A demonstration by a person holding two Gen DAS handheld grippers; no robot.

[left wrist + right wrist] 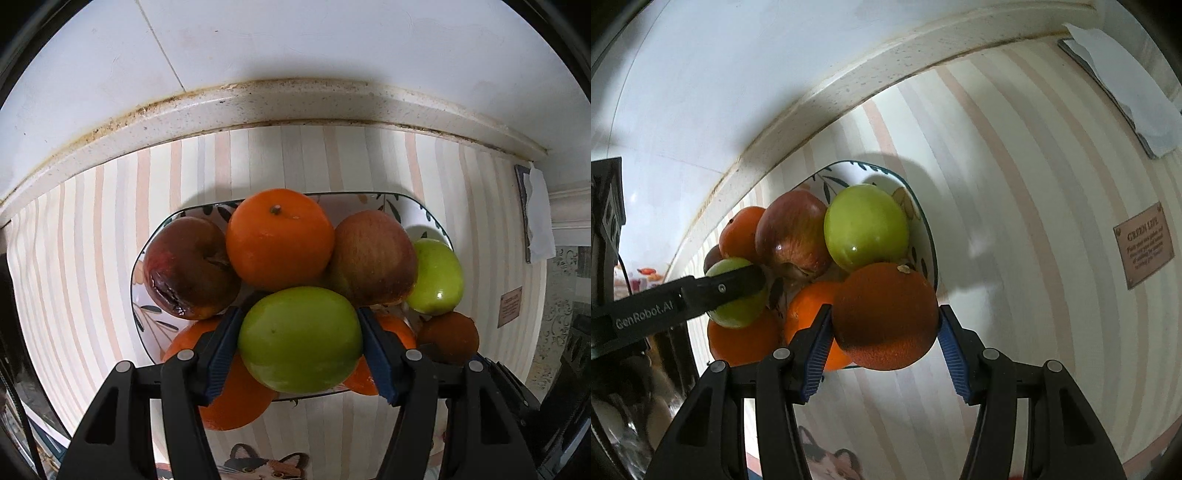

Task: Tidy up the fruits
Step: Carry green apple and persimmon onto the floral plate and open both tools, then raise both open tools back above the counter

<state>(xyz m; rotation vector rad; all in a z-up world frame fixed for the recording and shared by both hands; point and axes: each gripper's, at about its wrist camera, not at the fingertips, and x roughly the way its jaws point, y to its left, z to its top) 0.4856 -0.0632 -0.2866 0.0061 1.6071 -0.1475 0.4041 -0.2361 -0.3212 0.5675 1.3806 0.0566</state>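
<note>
A patterned plate [424, 214] on a striped cloth holds a heap of fruit: a bruised dark red apple [188, 267], an orange [279, 238], a red apple [373, 256], a green apple [437, 277] and more oranges underneath. My left gripper [300, 341] is shut on a green apple [300, 339] over the near side of the plate. My right gripper [884, 317] is shut on a dark orange [886, 315] at the plate's near right edge [929, 236]. The left gripper [738, 284] with its green apple [737, 308] shows at the left of the right wrist view.
The striped cloth [92, 236] covers the counter up to a stained backsplash ledge [258, 107] and white wall. A paper-covered flat item [535, 214] lies at the far right. A brown label [1143, 243] is on the cloth right of the plate.
</note>
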